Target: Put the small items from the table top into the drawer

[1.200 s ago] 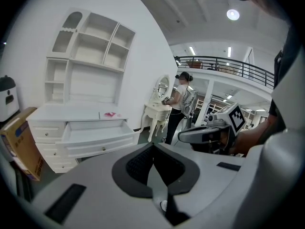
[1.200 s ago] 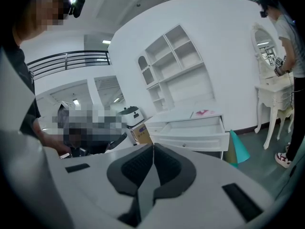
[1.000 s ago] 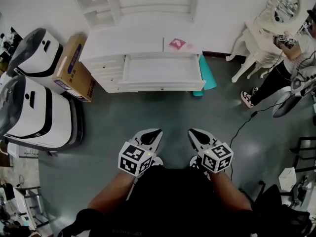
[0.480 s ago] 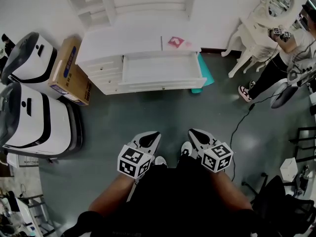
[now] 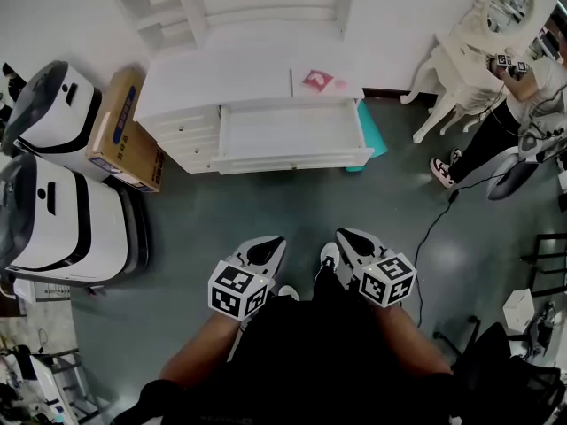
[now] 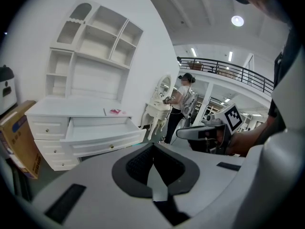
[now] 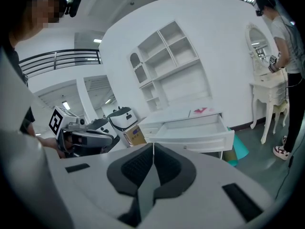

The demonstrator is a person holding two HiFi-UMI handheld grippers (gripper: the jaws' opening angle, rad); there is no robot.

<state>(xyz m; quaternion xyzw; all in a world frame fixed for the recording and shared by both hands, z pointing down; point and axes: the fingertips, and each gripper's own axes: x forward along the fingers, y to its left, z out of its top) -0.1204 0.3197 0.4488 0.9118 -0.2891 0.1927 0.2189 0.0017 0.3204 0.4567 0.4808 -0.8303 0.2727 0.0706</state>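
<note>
A white desk stands far ahead against the wall, its wide drawer pulled open and showing nothing inside. A small pink item lies on a white sheet at the right of the desk top; the pink item also shows in the left gripper view, and the pink item in the right gripper view. My left gripper and right gripper are held close to the body over the grey floor, far from the desk. Both are shut with nothing between the jaws.
A cardboard box leans at the desk's left, beside two white and black machines. A teal object lies at the desk's right. A person stands by a white dressing table. A black cable runs over the floor.
The view has shifted slightly and a white shoe has stepped forward between the grippers. Both grippers stay shut and low in front of the body.
</note>
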